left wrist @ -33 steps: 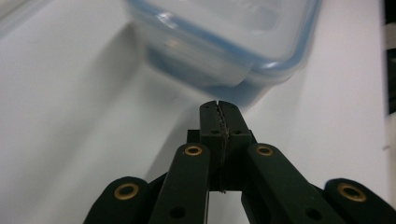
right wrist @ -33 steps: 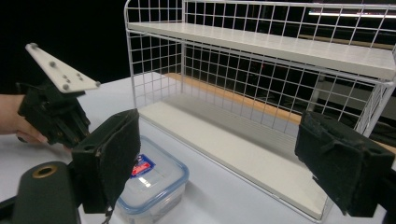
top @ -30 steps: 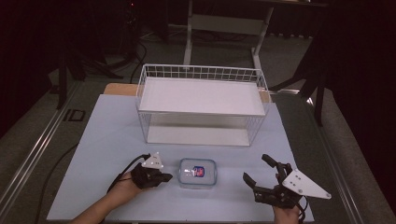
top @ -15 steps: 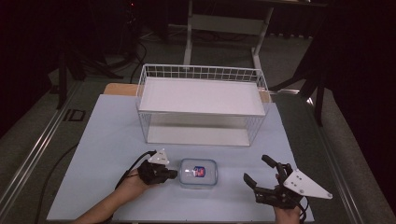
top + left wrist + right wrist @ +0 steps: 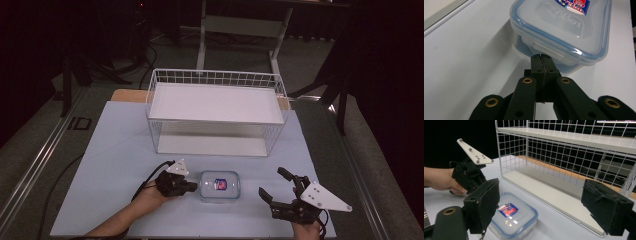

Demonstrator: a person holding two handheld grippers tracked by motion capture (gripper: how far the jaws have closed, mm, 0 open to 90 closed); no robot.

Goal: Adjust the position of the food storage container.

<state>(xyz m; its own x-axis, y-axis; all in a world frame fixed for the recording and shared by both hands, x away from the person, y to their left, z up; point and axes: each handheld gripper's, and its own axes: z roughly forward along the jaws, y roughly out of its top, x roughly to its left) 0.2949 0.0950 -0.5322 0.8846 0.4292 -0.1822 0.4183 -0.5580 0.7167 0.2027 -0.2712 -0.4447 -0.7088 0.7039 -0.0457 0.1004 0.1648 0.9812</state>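
One big table [image 5: 115, 165] with a pale blue top carries a white wire rack [image 5: 216, 112] at the back. Near the front edge, between the two hands, sits a small clear box [image 5: 219, 185] with a blue-rimmed lid and a red sticker. The right tongs [image 5: 274, 186] are wide open with nothing in them, a little way from the box. The left tongs [image 5: 194, 186] are shut tight, tips right at the box's side clip, holding nothing.
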